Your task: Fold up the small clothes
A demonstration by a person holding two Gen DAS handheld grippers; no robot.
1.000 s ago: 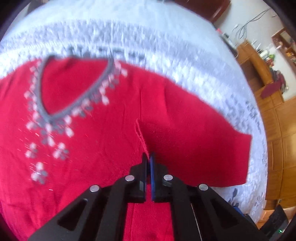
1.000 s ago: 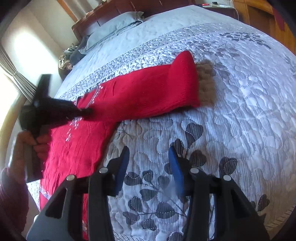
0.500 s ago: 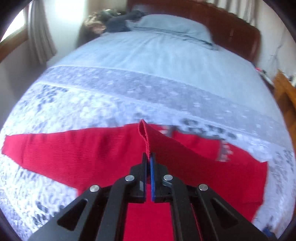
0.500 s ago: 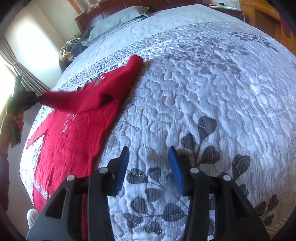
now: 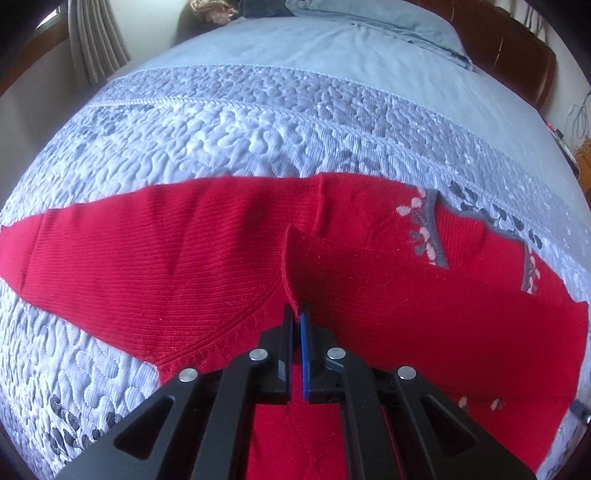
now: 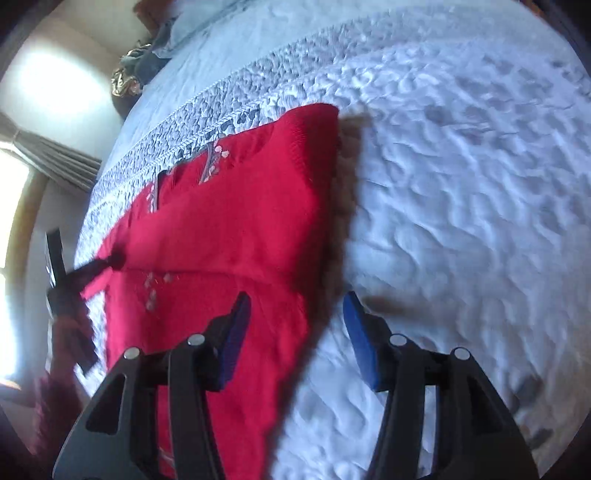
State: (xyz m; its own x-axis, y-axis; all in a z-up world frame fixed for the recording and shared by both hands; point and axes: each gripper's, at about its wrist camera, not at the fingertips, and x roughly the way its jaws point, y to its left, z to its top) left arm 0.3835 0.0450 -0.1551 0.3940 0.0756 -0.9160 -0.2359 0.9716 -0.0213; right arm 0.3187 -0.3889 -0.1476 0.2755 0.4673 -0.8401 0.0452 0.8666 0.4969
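A small red knitted sweater (image 5: 184, 266) with a grey V-neck (image 5: 432, 236) and pink flowers lies flat on the bed. My left gripper (image 5: 297, 314) is shut on the cuff of the right sleeve (image 5: 406, 295), which is folded across the chest. The other sleeve (image 5: 92, 240) lies stretched out to the left. In the right wrist view the sweater (image 6: 236, 221) has a straight folded right edge, and the left gripper (image 6: 92, 269) shows at its left side. My right gripper (image 6: 295, 328) is open and empty, hovering over the sweater's lower right edge.
The quilted grey-blue bedspread (image 5: 258, 129) covers the bed. Pillows (image 5: 388, 22) and a brown headboard (image 5: 517, 59) are at the far end, curtains (image 5: 96, 48) at the far left. Bare quilt (image 6: 461, 184) lies to the right of the sweater.
My left gripper has carried the right sleeve across the chest and lowered it onto the sweater. My right gripper has moved left, over the sweater's lower right edge.
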